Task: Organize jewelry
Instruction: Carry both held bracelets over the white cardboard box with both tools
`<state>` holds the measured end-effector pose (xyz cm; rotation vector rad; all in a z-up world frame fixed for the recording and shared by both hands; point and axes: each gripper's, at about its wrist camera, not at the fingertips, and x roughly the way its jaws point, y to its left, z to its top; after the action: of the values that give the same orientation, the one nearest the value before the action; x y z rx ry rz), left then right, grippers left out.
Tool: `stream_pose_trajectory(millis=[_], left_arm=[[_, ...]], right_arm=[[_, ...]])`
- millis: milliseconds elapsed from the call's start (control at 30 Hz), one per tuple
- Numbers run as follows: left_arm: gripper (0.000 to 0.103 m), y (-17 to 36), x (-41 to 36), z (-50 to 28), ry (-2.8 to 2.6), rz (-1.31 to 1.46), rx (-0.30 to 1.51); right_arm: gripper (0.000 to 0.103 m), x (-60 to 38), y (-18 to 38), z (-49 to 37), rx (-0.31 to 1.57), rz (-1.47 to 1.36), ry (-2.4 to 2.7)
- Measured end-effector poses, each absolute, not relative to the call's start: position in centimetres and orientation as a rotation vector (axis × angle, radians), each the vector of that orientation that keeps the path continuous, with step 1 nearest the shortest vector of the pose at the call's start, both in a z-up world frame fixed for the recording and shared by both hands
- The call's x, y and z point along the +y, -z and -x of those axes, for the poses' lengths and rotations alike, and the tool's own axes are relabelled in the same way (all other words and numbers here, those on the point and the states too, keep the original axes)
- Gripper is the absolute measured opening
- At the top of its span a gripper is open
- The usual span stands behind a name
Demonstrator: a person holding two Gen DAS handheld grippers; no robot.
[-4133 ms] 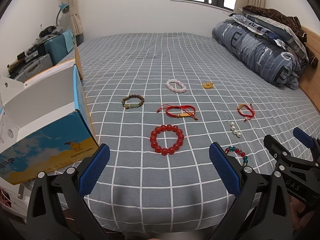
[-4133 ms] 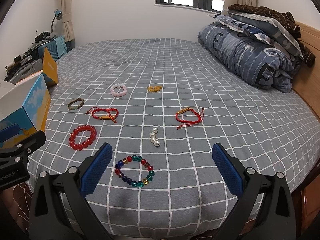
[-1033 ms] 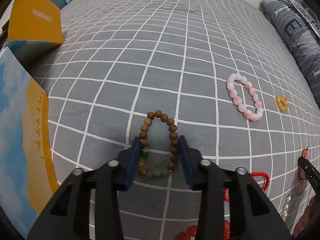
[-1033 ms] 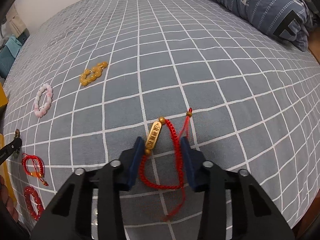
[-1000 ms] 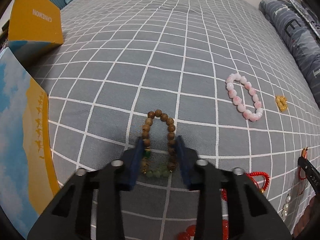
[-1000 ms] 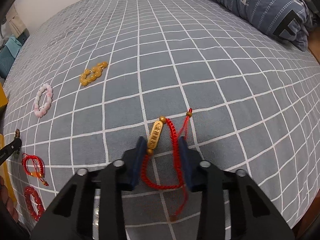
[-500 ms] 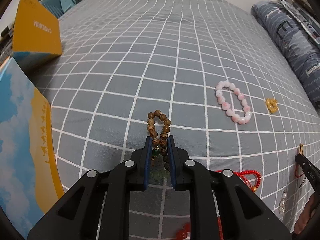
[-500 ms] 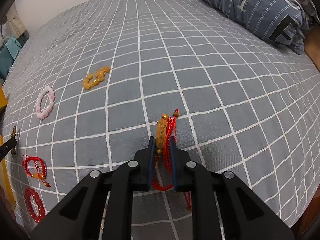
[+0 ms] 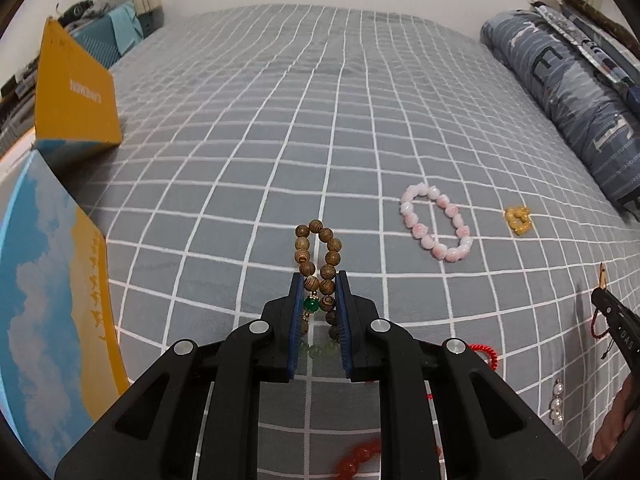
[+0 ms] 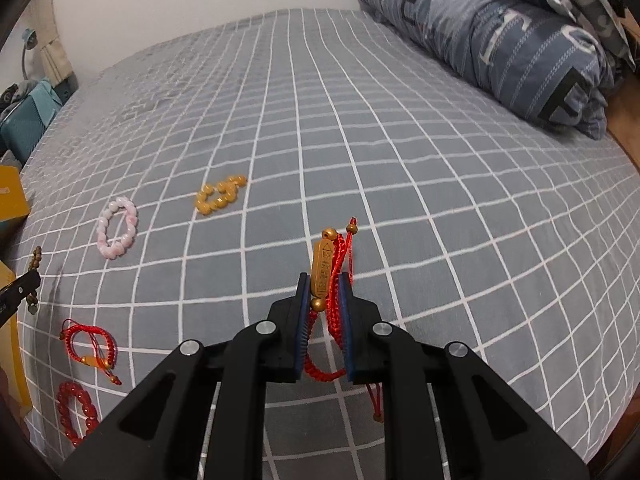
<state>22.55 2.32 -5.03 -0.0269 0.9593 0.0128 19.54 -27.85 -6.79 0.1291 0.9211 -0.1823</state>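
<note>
wooden bracelet (image 9: 316, 256) squeezed long, pointing away (left tool (image 9: 319, 280) clamped).

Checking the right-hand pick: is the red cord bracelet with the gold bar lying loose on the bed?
No, the right tool is shut on the red cord bracelet, its gold bar clamped between the blue pads.

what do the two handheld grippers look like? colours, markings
Both are alike: the left gripper and right gripper have matte black plastic bodies with triangular cut-outs, round silver pivot pins and two black fingers lined with ribbed blue pads. Seen from the left wrist view, the right gripper carries white lettering reading "DAS". No cables or sleeves show.
</note>
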Motion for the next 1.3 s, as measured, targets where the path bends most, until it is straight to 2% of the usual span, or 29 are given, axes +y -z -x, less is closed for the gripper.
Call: stream_pose_trajectory(millis=[600,833,1100,1300], left_arm=[[0.015,0.8,-0.2,-19.8,0.095,-0.017,0.691],[0.015,-0.2,-1.0,-18.6,0.104,-0.059,0.608],[0.015,-1.7,-2.3,-18.2,0.099,-0.095,0.634],[0.015,-4.4,0.1,-16.6,0.063,-0.076,0.628]], right_arm=[[0.013,-25.2,3.4,-17.8,0.667,-0.002,0.161],[0.013,-24.7,2.8,-17.6,0.623,-0.012,0.153],[0.014,-23.5,1.7,-17.7,0.645,-0.036,0.157],[0.014,-20.3,-1.0,-17.3,0.626,-0.032,0.105]])
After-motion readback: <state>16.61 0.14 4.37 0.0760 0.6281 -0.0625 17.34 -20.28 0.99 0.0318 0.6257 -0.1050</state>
